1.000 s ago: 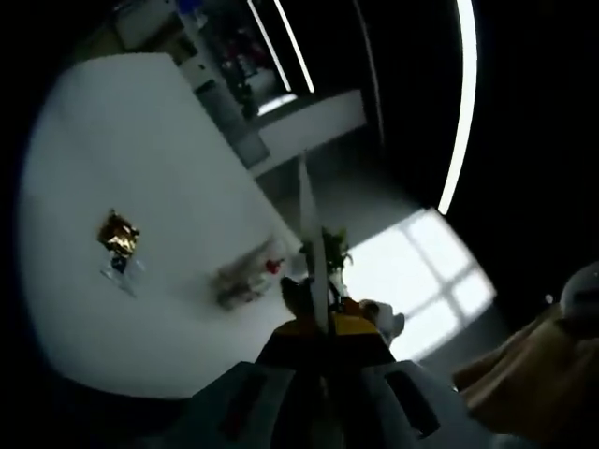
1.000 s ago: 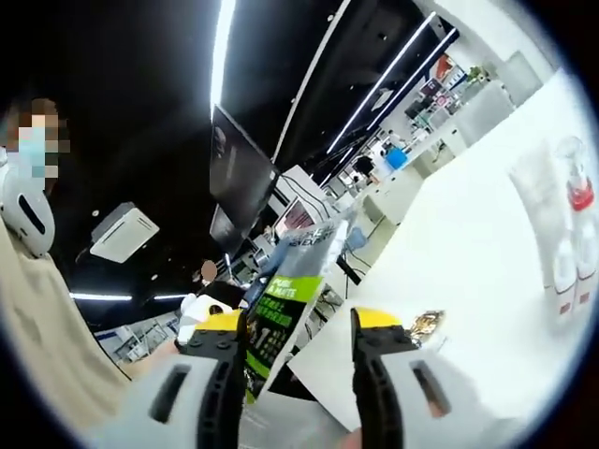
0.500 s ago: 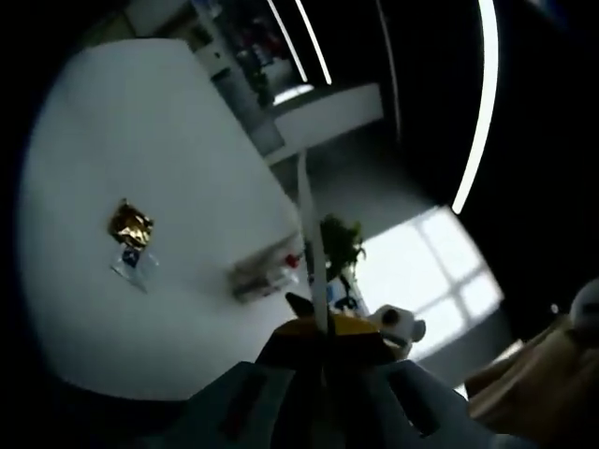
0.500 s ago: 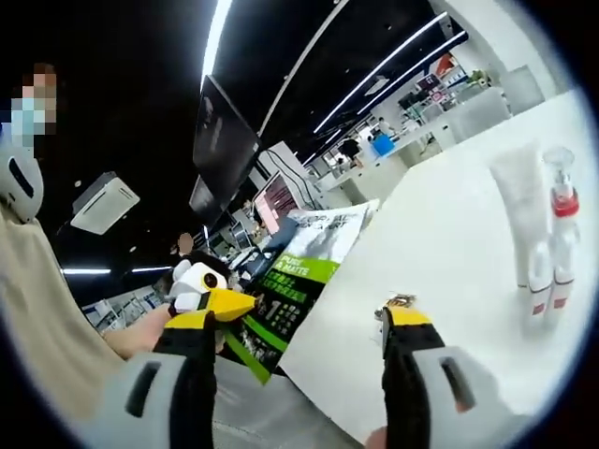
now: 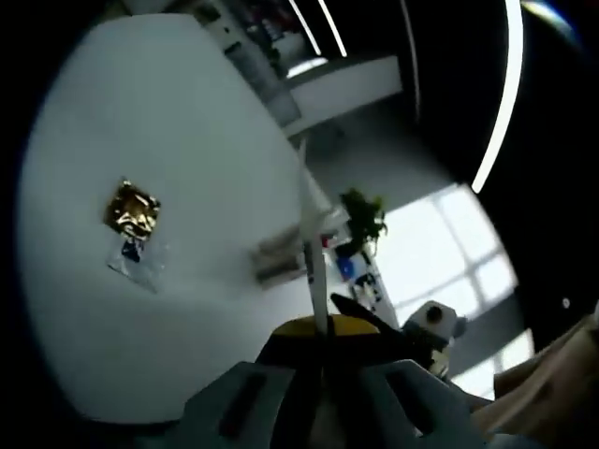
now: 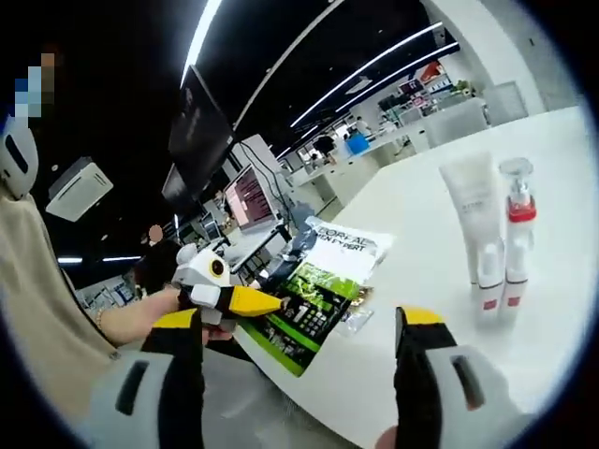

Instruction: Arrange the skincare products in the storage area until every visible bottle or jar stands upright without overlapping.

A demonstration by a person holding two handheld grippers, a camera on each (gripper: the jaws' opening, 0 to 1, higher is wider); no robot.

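Wide white bench [image 6: 449, 309], seen too in the left gripper view [image 5: 140, 112], carrying everything here. In the right gripper view, a person's beige sleeve [image 6: 37, 309] along the left edge. Next in size, a flat green, black and white packet [image 6: 318, 290], lying over the bench's near edge and pinched at one end by the left gripper [image 6: 245, 301], reaching in from the left with yellow tips clenched on it. Right gripper [image 6: 304, 327] released, jaws spread wide, nothing between them, hovering in front of the packet and the bench edge. Farther along the bench, a white tube [image 6: 473, 220] standing upright on its cap, and just beside it, touching or nearly so, a clear pump bottle [image 6: 517, 234] with a red band, also upright; both well apart from the packet. In the left gripper view, left gripper [image 5: 321, 327] clamped shut on the packet [image 5: 312, 234], shown edge-on as a thin pale strip rising from between the jaws. Beyond the strip, the tube and the bottle [image 5: 281, 262] as a blurred pale pair with a red spot, too soft to tell apart. Well apart from them on the bench, a small crumpled gold wrapper [image 5: 131, 210] touching a scrap of clear film [image 5: 136, 257] with a blue mark.
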